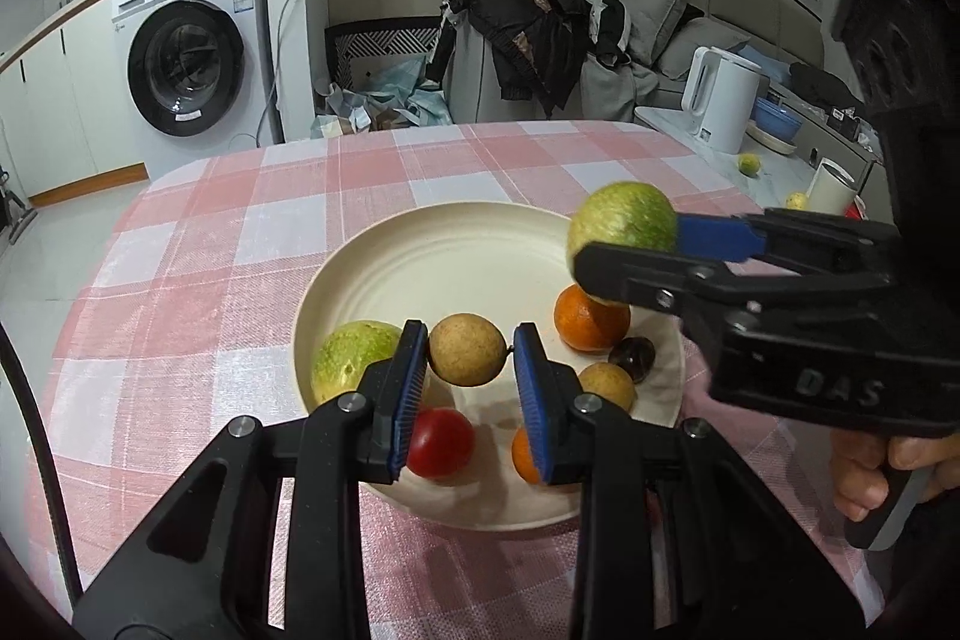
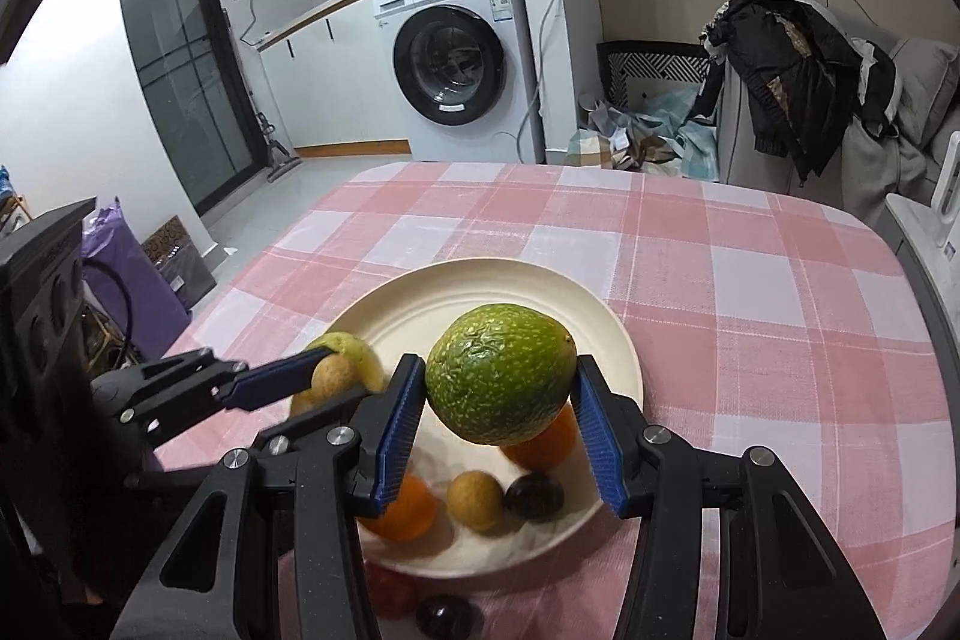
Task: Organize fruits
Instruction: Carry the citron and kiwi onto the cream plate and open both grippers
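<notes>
A cream plate (image 1: 420,250) (image 2: 480,280) sits on the pink checked tablecloth. My left gripper (image 1: 470,358) (image 2: 333,379) is shut on a small tan round fruit (image 1: 468,349) (image 2: 332,376), held just above the plate's near side. My right gripper (image 2: 498,388) (image 1: 624,250) is shut on a large green fruit (image 2: 501,373) (image 1: 621,226) above the plate's right part. On the plate lie a yellow-green fruit (image 1: 354,361) (image 2: 354,349), a red tomato (image 1: 441,442), two oranges (image 1: 591,319) (image 1: 528,454), another tan fruit (image 1: 606,385) and a dark fruit (image 1: 632,358).
A red fruit (image 2: 393,589) and a dark fruit (image 2: 447,616) lie on the cloth by the plate's near rim. A white kettle (image 1: 723,97) stands on a side counter to the right. Behind the table are a clothes-draped chair (image 1: 528,34) and a washing machine (image 1: 186,64).
</notes>
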The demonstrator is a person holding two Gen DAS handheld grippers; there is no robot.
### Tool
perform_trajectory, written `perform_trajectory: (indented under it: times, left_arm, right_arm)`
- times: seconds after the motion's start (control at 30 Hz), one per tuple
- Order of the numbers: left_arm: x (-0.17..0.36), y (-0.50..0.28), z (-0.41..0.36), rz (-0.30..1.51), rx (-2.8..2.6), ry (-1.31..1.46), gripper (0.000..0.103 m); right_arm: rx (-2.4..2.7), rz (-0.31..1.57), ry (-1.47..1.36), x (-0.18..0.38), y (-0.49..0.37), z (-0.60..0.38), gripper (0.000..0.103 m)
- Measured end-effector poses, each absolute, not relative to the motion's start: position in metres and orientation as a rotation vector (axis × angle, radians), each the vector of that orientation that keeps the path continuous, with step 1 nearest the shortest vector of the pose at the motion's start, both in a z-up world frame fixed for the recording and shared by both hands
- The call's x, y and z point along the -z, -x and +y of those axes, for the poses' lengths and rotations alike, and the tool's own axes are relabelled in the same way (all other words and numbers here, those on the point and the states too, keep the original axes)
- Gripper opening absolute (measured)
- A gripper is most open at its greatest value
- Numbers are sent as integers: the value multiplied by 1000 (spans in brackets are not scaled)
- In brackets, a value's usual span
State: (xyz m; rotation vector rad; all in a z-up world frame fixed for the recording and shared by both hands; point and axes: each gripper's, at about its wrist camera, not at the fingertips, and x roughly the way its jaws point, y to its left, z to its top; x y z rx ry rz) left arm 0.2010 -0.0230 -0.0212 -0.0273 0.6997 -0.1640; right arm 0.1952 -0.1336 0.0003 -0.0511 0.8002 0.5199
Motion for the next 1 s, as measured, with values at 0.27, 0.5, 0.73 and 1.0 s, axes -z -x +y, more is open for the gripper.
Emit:
perform_trajectory:
  times: [0.27, 0.5, 0.73, 1.0]
  left_arm:
    - [31, -211, -24, 709, 162, 13, 27]
    - [34, -211, -25, 706, 167, 5, 27]
    - [35, -212, -23, 701, 163, 8, 27]
    - [34, -209, -21, 700, 163, 18, 27]
  right_arm:
    - [-494, 831, 48, 12, -218, -125, 51]
    - [-499, 856, 42, 19, -222, -120, 51]
    - [-509, 865, 48, 22, -221, -117, 51]
    - [-485, 857, 90, 22, -214, -119, 52]
